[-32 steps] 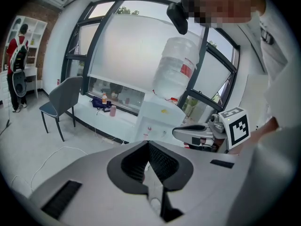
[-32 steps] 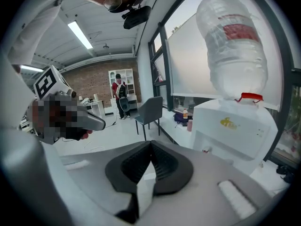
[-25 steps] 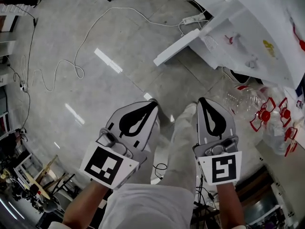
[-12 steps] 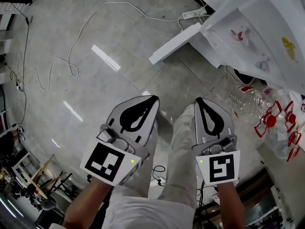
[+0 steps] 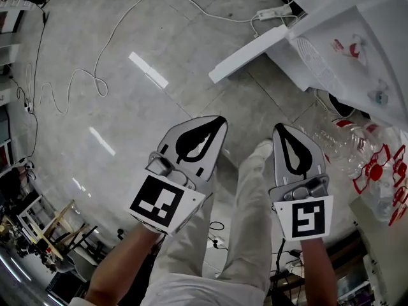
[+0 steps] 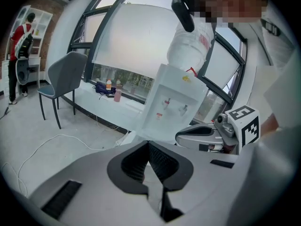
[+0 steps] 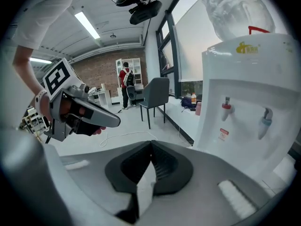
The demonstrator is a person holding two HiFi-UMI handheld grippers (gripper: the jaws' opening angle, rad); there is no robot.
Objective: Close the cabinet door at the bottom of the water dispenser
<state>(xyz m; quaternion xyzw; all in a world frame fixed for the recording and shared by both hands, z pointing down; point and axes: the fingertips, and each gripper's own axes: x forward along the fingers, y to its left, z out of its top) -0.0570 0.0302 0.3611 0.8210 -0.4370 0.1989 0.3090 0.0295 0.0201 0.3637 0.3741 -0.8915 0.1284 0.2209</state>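
The white water dispenser (image 5: 357, 50) stands at the upper right of the head view, with its bottom cabinet door (image 5: 248, 55) swung open over the floor. My left gripper (image 5: 220, 121) and right gripper (image 5: 280, 129) hang side by side above the floor, short of the door, both shut with nothing between the jaws. The left gripper view shows the dispenser (image 6: 171, 105) ahead, its bottle (image 6: 190, 46) on top, and the right gripper (image 6: 181, 136) beside it. In the right gripper view the dispenser (image 7: 249, 107) is close on the right and the left gripper (image 7: 115, 121) is on the left.
A power strip (image 5: 271, 11) and a long white cable (image 5: 95, 85) lie on the grey floor. Empty clear bottles with red handles (image 5: 376, 171) are piled at the right. The person's legs (image 5: 248, 190) are below the grippers. A grey chair (image 6: 63, 81) stands by the window.
Both grippers have sunk toward the floor, still shut. In the head view the dispenser and its open door now sit a little further right.
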